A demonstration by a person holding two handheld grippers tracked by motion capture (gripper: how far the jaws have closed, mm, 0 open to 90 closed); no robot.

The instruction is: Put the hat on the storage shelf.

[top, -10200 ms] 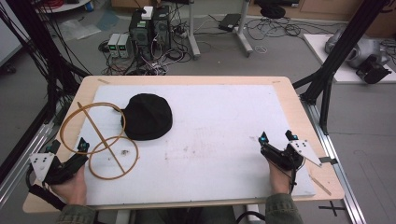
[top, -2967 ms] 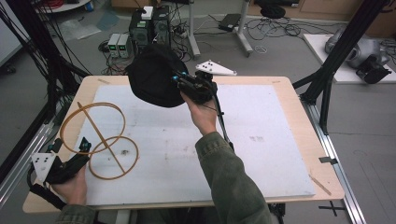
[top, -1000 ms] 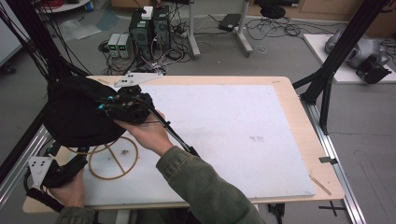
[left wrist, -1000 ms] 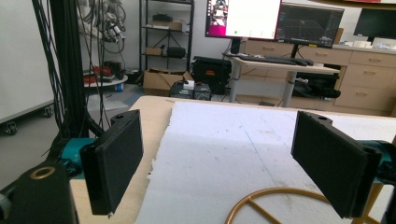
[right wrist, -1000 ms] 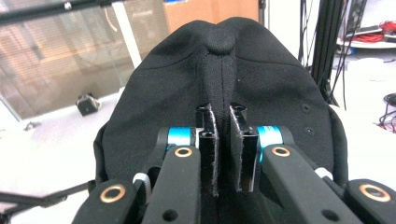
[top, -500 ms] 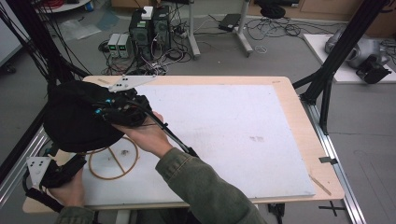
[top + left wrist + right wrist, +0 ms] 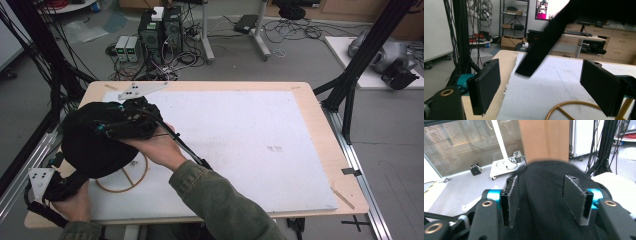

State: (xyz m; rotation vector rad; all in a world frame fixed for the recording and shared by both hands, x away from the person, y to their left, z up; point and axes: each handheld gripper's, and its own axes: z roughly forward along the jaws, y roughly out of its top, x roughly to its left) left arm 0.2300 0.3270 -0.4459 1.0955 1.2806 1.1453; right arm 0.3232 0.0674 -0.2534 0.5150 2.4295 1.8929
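A black cap hangs over the left side of the table, with my right gripper shut on it. In the right gripper view the cap's cloth bulges between the two pads. It covers most of a wooden ring stand, whose flat base ring shows beneath it. My left gripper rests at the table's front left corner, just below the cap. In its own view the left gripper is open, the wooden ring lies low between its jaws, and a black edge of the cap hangs ahead.
A white mat covers most of the wooden table. Black frame posts stand at both sides. Computer boxes and cables sit on the floor beyond the far edge.
My right gripper carried the cap from the table's back centre leftwards to above the ring stand, and over the last second lowered it slightly. The left gripper stayed put.
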